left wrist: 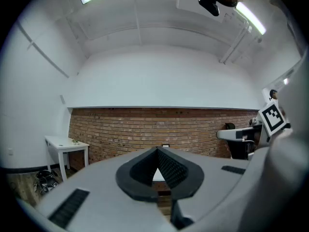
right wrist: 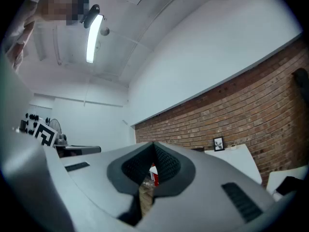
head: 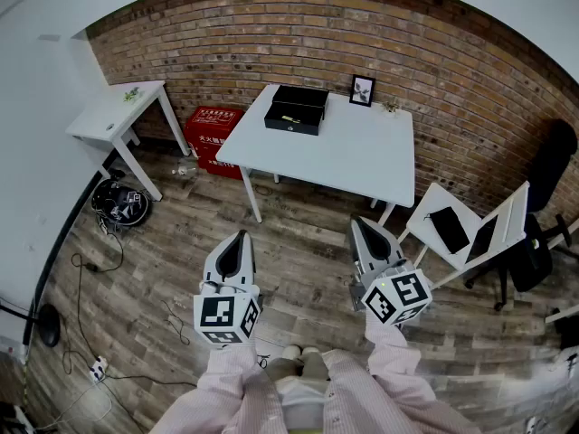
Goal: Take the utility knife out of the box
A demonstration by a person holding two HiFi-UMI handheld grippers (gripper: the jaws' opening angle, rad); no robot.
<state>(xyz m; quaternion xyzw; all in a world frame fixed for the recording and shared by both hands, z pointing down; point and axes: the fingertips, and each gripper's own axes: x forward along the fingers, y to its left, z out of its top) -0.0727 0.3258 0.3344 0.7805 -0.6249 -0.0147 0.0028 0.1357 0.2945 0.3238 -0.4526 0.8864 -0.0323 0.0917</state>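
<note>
Both sets of jaws are pressed together with nothing in them. The left gripper (head: pixel 237 239) shows its tips meeting in a point in its own view (left wrist: pixel 157 151), and it's the same for the right gripper (right wrist: pixel 153 147), which sits lower right of centre in the head view (head: pixel 363 225). Both are held out over the wood floor (head: pixel 298 242) near the bottom middle of the frame, well short of the desk (head: pixel 348 156).

The box (head: pixel 297 109) is black, with its lid up, and sits on the desk's far left corner, upper middle of the head view. There's a small yellowish thing inside that I take for the knife (head: pixel 289 118), but it's too tiny to be sure. A small frame (head: pixel 362 89) stands just right of the box, against the brick wall (head: pixel 452 70). The right gripper view catches that frame (right wrist: pixel 218 143) too, at centre right.

A red crate (head: pixel 213 135) sits on the floor left of the desk. Further left is a white side table (head: pixel 118 114), also in the left gripper view at lower left (left wrist: pixel 65 144). At the right of the head view there's a white chair (head: pixel 475 229) with a couple of dark flat things on it.
</note>
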